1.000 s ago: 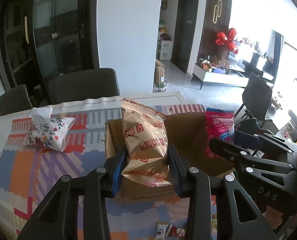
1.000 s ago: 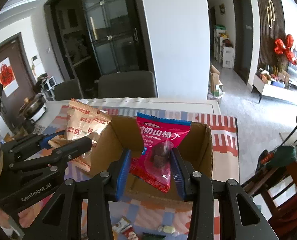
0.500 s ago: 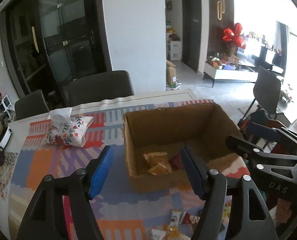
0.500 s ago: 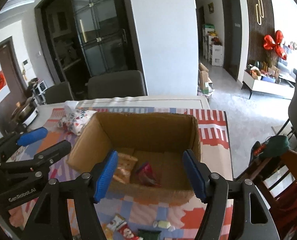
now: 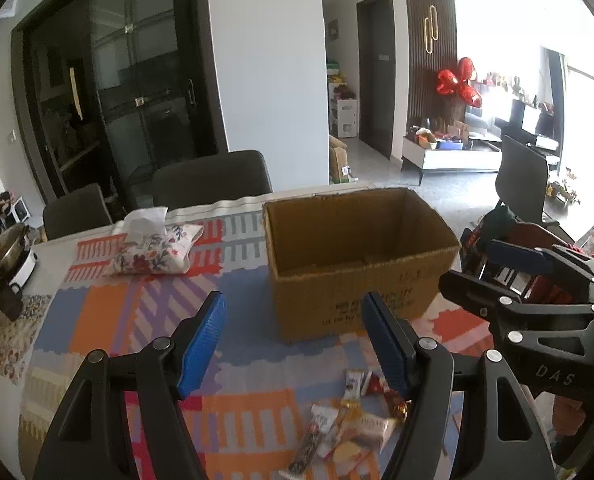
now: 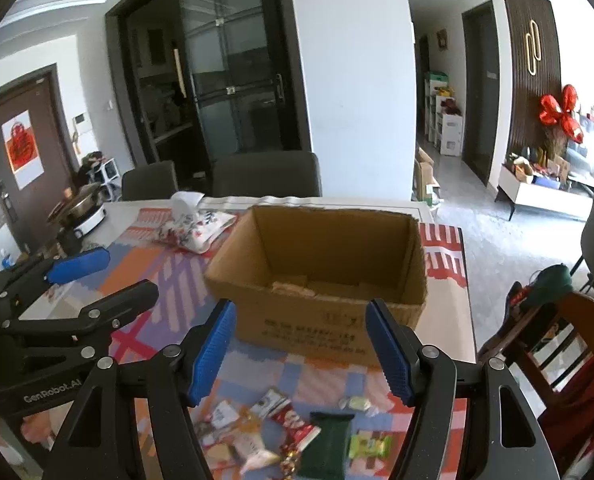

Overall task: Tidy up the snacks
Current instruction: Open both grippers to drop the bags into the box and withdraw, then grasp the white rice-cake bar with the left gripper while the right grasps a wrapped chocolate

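Hovering at nine o'clock, the left gripper has blue-padded fingers spread wide, holding nothing. Dead centre at twelve o'clock sits the open brown cardboard box on the patchwork-clothed counter. Small wrapped snacks lie loose at six o'clock. At three o'clock, the right gripper gapes wide too, empty.
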Action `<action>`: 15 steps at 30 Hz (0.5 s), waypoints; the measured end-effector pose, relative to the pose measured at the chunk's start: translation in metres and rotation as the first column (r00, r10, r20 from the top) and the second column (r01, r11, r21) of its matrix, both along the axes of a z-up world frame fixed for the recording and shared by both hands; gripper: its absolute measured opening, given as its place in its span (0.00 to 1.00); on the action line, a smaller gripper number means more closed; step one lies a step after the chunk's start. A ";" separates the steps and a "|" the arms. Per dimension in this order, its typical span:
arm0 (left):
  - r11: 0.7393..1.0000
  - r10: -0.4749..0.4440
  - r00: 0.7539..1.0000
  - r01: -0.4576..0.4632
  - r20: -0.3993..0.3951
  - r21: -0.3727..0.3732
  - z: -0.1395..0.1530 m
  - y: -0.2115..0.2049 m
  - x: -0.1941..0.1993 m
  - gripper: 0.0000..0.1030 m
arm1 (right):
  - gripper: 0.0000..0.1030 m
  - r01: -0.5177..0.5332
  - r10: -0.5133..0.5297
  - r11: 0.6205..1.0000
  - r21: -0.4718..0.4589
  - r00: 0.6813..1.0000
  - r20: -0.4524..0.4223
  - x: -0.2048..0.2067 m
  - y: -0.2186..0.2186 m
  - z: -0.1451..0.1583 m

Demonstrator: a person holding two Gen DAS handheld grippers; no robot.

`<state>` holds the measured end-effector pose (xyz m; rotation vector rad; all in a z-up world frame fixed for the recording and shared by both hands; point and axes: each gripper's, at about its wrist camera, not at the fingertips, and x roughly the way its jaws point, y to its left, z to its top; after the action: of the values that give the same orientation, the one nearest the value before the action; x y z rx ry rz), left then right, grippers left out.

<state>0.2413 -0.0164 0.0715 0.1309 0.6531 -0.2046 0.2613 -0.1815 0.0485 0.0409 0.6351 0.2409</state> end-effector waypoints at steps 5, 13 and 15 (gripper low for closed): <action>1.000 0.007 1.000 -0.007 0.010 0.004 -0.010 0.010 -0.026 0.67 | 0.66 -0.021 0.021 1.000 -0.007 1.000 -0.003 -0.023 0.012 -0.012; 1.000 0.011 1.000 -0.011 0.013 0.014 -0.031 0.016 -0.062 0.67 | 0.66 -0.025 0.026 0.999 0.024 0.999 -0.044 -0.054 0.016 -0.034; 1.000 0.005 1.000 -0.005 0.001 0.018 -0.038 0.017 -0.068 0.68 | 0.66 -0.022 0.025 0.999 0.040 0.998 -0.060 -0.060 0.015 -0.040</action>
<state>0.1734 0.0001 0.0333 0.1464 0.6539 -0.1934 0.2018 -0.1663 0.0085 0.0784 0.6912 0.2754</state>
